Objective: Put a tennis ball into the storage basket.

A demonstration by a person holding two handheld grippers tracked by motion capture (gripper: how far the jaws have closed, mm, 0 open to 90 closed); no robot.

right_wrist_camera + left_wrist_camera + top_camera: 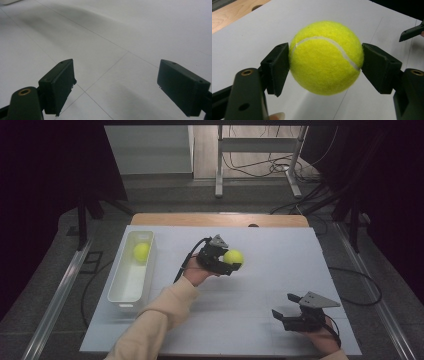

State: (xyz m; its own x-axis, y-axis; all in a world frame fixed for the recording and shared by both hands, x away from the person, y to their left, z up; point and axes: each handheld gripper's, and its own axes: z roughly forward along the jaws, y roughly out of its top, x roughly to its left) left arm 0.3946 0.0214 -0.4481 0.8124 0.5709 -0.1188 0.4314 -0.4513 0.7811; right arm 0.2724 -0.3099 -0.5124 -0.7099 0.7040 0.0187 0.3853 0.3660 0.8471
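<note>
Near the surface's left edge, the bin (131, 285) holds one ball. Your left gripper (235, 265) clamps a second ball (233, 256) above the surface's centre: transport step. Next, carry it left over the bin, then release. Your right gripper (284, 307) idles open near the right front corner.

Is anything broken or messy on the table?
Nothing stands out. One tennis ball lies in the white tub, which sits straight on the table. The left hand-held gripper holds the other tennis ball squarely between its jaws. The right hand-held gripper is open, with nothing between its jaws.
</note>
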